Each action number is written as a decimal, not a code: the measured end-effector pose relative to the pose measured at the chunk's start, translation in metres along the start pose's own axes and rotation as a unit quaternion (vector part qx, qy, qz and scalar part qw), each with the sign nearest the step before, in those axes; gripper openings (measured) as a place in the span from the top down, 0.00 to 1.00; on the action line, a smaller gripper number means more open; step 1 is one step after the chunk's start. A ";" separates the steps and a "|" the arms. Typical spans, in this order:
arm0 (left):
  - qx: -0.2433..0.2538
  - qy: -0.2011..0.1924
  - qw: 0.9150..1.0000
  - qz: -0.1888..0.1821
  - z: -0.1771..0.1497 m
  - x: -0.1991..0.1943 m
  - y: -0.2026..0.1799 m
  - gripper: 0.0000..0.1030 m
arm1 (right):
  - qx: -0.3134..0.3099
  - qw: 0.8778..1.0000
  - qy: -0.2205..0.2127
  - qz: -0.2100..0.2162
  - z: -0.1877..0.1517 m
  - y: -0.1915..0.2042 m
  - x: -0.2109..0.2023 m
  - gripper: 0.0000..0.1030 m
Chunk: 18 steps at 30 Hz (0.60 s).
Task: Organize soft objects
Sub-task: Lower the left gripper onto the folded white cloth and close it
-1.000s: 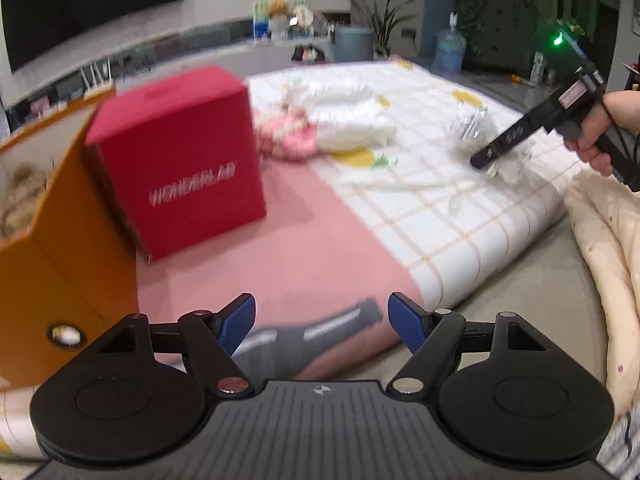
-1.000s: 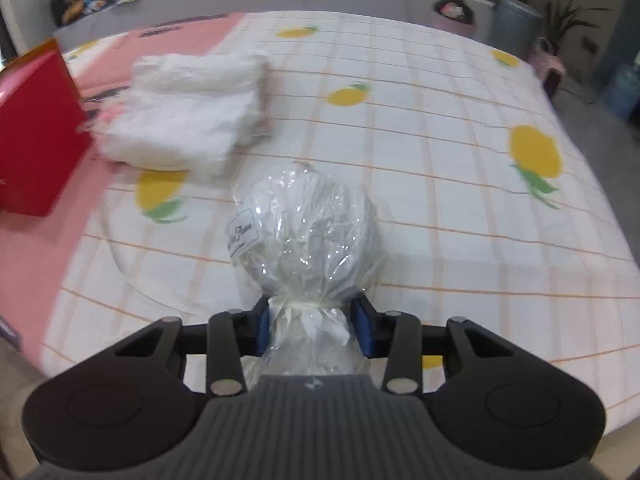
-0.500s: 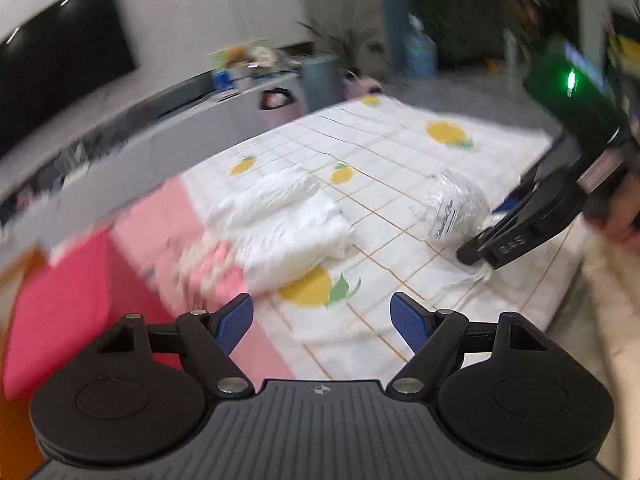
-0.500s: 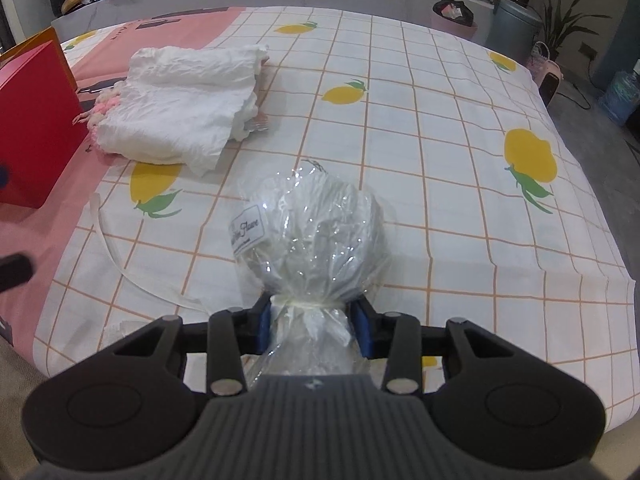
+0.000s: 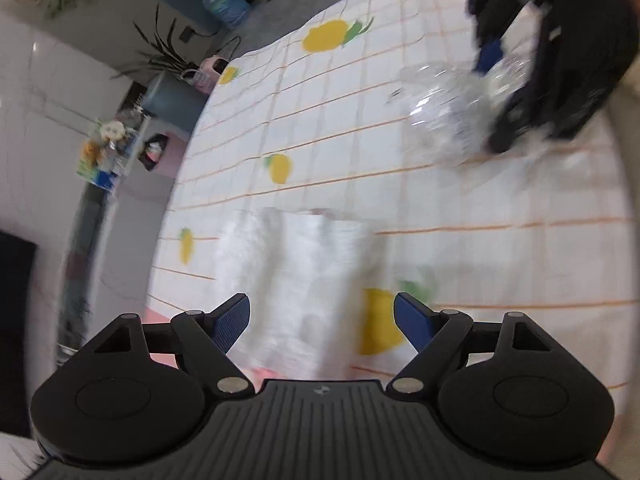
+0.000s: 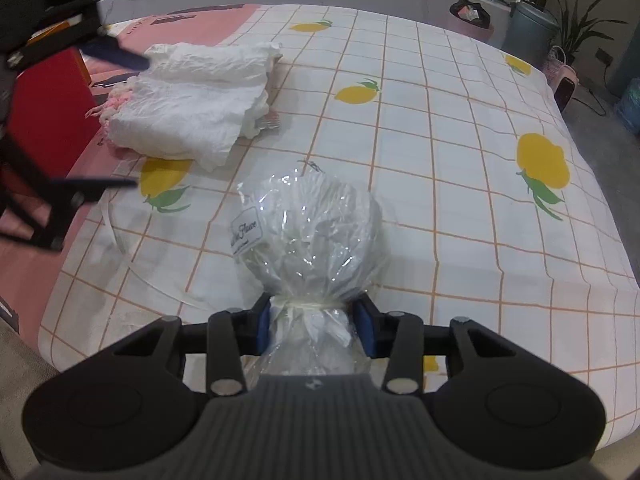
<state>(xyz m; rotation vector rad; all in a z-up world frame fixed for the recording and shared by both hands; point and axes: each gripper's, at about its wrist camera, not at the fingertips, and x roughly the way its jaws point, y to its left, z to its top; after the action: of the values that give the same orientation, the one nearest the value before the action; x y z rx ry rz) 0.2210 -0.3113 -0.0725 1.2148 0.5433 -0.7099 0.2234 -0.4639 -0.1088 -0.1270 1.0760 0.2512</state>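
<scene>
My right gripper (image 6: 314,326) is shut on the tied neck of a clear plastic bag of white stuffing (image 6: 312,236), which rests on the lemon-print sheet (image 6: 460,152). The bag also shows blurred in the left wrist view (image 5: 452,116), with the right gripper (image 5: 560,64) behind it. A folded white cloth pile (image 6: 192,100) with a pink fringed item (image 6: 114,102) under it lies at the left. My left gripper (image 5: 322,318) is open and hovers just above that white pile (image 5: 296,276); it also shows at the left edge of the right wrist view (image 6: 132,120).
A red box (image 6: 48,108) stands at the far left beside the white pile. A pink sheet (image 6: 192,28) covers the far left of the bed. The bed's near edge (image 6: 120,364) is just below the bag. A bin and plants (image 6: 528,24) stand beyond the bed.
My left gripper has swung right from the red box to over the white cloth pile, and tilted. My right gripper has stayed shut on the bag.
</scene>
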 end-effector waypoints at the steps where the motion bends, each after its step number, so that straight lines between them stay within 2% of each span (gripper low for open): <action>1: -0.001 0.002 1.000 0.005 0.000 0.004 0.006 0.07 | -0.001 1.000 -0.001 0.001 0.000 0.000 0.000 0.58; 4: -0.006 0.012 1.000 -0.022 0.000 0.018 0.020 0.07 | -0.001 1.000 -0.001 0.001 -0.001 0.000 0.000 0.58; 5: 0.002 0.012 1.000 -0.017 0.001 0.022 0.021 0.07 | 0.000 1.000 -0.002 0.001 -0.001 0.001 0.000 0.58; 7: 0.018 -0.006 1.000 -0.004 0.001 0.022 0.023 0.06 | 0.000 1.000 -0.003 0.000 -0.001 0.001 0.000 0.58; 8: 0.013 -0.018 1.000 -0.014 0.000 0.022 0.028 0.05 | -0.001 1.000 -0.003 0.000 -0.002 0.001 -0.001 0.58; 9: 0.005 -0.016 0.999 -0.038 0.001 0.024 0.032 0.02 | -0.001 1.000 -0.003 0.000 -0.002 0.001 -0.001 0.58; 10: 0.005 -0.004 0.997 -0.078 0.001 0.028 0.035 0.02 | 0.000 1.000 -0.003 0.000 -0.002 0.001 -0.001 0.58; 11: 0.016 0.008 0.993 -0.118 0.000 0.031 0.036 0.02 | 0.000 1.000 -0.002 0.000 -0.002 0.002 0.000 0.58; 12: 0.029 0.017 0.990 -0.138 0.000 0.034 0.034 0.02 | -0.001 1.000 -0.002 0.001 -0.002 0.001 0.000 0.58; 13: 0.041 0.022 0.989 -0.137 -0.001 0.036 0.032 0.02 | -0.001 1.000 -0.002 0.001 -0.001 0.001 0.000 0.58; 16: 0.077 0.036 0.993 -0.086 -0.001 0.046 0.023 0.02 | -0.003 1.000 -0.002 0.002 -0.001 0.001 0.000 0.58; 18: 0.080 0.038 0.994 -0.061 0.000 0.054 0.026 0.02 | -0.005 1.000 -0.004 0.004 -0.002 0.001 -0.001 0.58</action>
<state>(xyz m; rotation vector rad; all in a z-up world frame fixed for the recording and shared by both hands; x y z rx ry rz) 0.2760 -0.3169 -0.0943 1.3703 0.6381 -0.8247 0.2213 -0.4633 -0.1092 -0.1314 1.0670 0.2642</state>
